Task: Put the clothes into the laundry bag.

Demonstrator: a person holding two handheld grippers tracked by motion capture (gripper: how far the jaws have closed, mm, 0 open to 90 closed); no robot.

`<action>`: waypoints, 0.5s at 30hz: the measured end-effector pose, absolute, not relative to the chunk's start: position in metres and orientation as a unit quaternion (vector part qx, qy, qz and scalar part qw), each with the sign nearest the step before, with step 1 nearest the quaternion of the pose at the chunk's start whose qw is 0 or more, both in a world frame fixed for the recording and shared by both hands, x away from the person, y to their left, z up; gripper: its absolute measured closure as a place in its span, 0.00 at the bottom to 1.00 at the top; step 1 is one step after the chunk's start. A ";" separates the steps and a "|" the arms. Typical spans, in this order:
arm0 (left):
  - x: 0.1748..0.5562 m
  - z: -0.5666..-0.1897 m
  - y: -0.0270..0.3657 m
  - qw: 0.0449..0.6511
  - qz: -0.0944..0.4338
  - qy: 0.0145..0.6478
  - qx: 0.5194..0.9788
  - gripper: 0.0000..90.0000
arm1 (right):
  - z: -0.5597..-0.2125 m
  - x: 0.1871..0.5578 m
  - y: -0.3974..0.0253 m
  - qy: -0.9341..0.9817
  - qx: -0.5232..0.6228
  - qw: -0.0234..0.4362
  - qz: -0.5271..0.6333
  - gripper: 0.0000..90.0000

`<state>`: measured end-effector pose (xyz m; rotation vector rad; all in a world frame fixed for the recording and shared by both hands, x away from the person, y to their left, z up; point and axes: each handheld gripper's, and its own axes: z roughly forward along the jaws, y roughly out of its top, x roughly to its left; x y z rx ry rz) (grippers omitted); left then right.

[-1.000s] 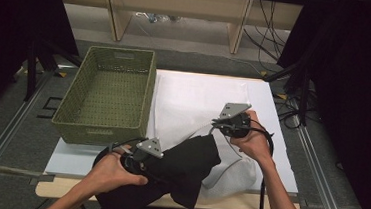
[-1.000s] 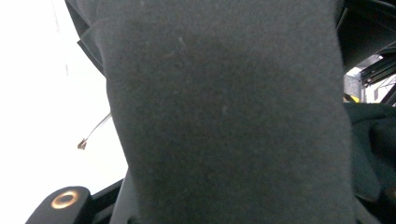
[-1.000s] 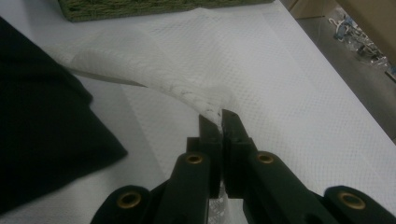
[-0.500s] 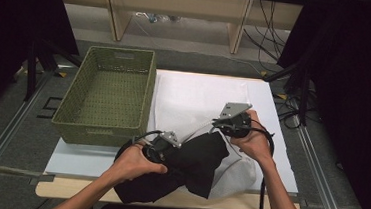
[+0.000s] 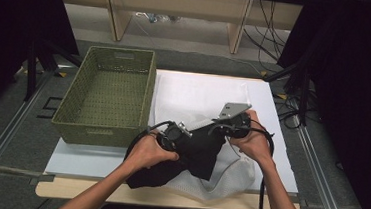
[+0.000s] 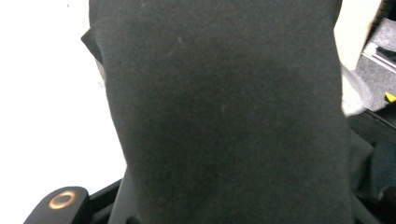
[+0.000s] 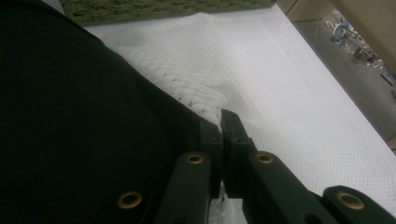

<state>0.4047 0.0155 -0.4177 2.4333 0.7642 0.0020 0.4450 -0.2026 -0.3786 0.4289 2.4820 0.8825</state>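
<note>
Lying white table, dark room

No words, brands or numbers can be read anywhere here. The woven basket has a small pale patch on its far wall and another on its near wall, both too blurred to tell whether they bear print. On the floor just left of the basket there is a faint pale outline mark, unreadable as a letter or digit. The black cloth close to the camera carries no visible tag or print.
</note>
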 end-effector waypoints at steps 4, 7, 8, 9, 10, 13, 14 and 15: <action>0.409 -0.422 0.009 0.286 -0.015 0.296 0.911 0.68 | -0.380 0.444 -0.203 0.902 0.169 0.229 0.325 1.00; 0.411 -0.423 0.005 0.283 -0.018 0.304 0.909 0.67 | -0.379 0.444 -0.204 0.903 0.171 0.221 0.327 1.00; 0.414 -0.425 0.002 0.280 -0.010 0.313 0.907 0.67 | -0.379 0.444 -0.204 0.903 0.171 0.221 0.327 1.00; 0.416 -0.427 0.000 0.279 -0.005 0.319 0.906 0.67 | -0.380 0.443 -0.203 0.901 0.171 0.225 0.328 1.00; 0.419 -0.428 0.000 0.280 0.001 0.318 0.906 0.67 | -0.380 0.444 -0.204 0.902 0.168 0.230 0.324 1.00; 0.424 -0.433 -0.001 0.287 -0.002 0.330 0.899 0.65 | -0.381 0.444 -0.203 0.904 0.167 0.226 0.321 1.00; 0.424 -0.433 -0.001 0.287 -0.002 0.330 0.899 0.64 | -0.381 0.444 -0.203 0.904 0.167 0.226 0.321 1.00; 0.424 -0.435 -0.001 0.287 -0.003 0.326 0.901 0.63 | -0.382 0.444 -0.203 0.903 0.171 0.223 0.325 1.00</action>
